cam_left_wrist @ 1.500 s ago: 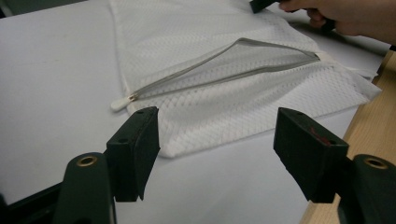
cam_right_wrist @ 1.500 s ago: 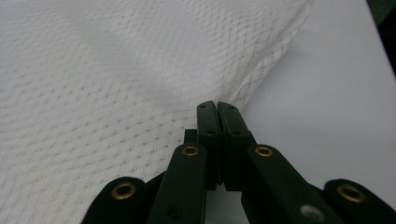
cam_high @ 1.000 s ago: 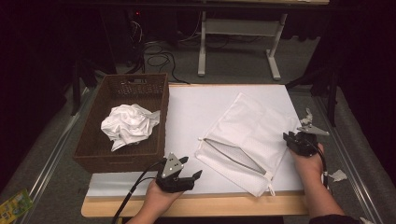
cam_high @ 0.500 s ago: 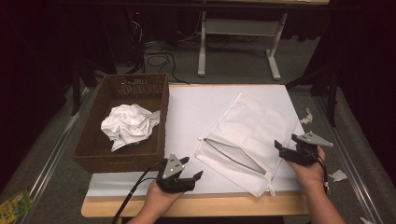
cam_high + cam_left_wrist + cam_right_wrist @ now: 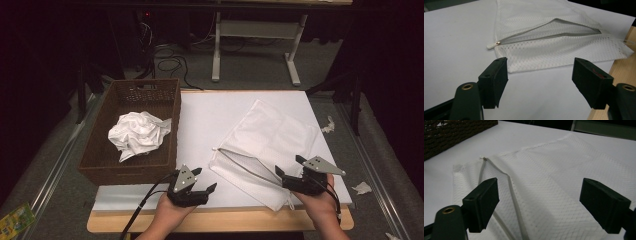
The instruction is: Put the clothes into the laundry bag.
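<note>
The basket [image 5: 131, 131] sits well ahead and to the left of the left gripper [image 5: 196, 187], with a crumpled white cloth [image 5: 138, 133] lying inside it; the work in hand looks to be getting that cloth into the mesh bag [image 5: 267, 145], so the step now is likely opening the bag's mouth; the left gripper rests low at the near table [image 5: 210, 117] edge, jaws apart and empty; in the left gripper view the zip pull [image 5: 492, 45] lies just ahead of the left jaw, and the zip [image 5: 549, 30] gapes in a long slit running off to the right; a good move would be to take the near lip of the slit, close to the pull, with only the upper layer of mesh between the pads, since catching both layers would pinch the bag closed; the right gripper [image 5: 289, 175] hovers over the bag's near right corner; its jaws have just been opening and stand wide, with nothing between them, the mesh lying below; in the right gripper view the zip [image 5: 510, 187] runs ahead of its left jaw; it should take the far lip and lift gently, apart from the left, so the mouth holds wide for the cloth.
</note>
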`<state>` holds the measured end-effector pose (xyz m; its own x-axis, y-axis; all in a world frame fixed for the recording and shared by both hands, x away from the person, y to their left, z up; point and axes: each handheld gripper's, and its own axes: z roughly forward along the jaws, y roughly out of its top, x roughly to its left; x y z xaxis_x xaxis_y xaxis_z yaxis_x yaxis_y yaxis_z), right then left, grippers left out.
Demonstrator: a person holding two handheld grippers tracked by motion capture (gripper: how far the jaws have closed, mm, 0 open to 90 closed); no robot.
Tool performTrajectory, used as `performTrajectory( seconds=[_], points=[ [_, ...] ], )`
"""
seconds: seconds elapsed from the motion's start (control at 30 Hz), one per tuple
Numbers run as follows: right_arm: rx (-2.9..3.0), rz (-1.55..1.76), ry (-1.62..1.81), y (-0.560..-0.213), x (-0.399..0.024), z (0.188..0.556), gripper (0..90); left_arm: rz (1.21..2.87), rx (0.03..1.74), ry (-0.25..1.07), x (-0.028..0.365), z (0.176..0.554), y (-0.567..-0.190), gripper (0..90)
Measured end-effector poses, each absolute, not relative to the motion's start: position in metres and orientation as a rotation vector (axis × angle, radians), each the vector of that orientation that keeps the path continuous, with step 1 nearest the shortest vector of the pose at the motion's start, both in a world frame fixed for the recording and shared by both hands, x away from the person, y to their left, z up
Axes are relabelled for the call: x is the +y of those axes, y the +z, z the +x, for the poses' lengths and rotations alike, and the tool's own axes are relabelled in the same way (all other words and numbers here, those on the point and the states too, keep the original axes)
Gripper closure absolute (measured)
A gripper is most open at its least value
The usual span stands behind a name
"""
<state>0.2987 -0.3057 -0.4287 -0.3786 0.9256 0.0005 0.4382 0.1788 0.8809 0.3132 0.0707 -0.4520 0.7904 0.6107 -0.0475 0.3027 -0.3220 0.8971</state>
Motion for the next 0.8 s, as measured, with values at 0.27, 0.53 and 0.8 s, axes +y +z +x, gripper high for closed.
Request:
performTrajectory(
  seconds=[0.27, 0.53, 0.8],
  points=[
    [1.916, 1.158, 1.175, -0.431, -0.298, 0.294, 8.4, 1.909, 0.712, 0.398, 0.071, 0.314, -0.45, 25.8],
    [1.91, 1.149, 1.215, -0.431, -0.306, 0.292, 4.2, 1.909, 0.739, 0.429, 0.061, 0.315, -0.443, 5.3],
    [1.938, 1.127, 1.214, -0.434, -0.305, 0.297, 3.1, 1.828, 0.687, 0.429, 0.059, 0.315, -0.407, 0.0]
  ],
)
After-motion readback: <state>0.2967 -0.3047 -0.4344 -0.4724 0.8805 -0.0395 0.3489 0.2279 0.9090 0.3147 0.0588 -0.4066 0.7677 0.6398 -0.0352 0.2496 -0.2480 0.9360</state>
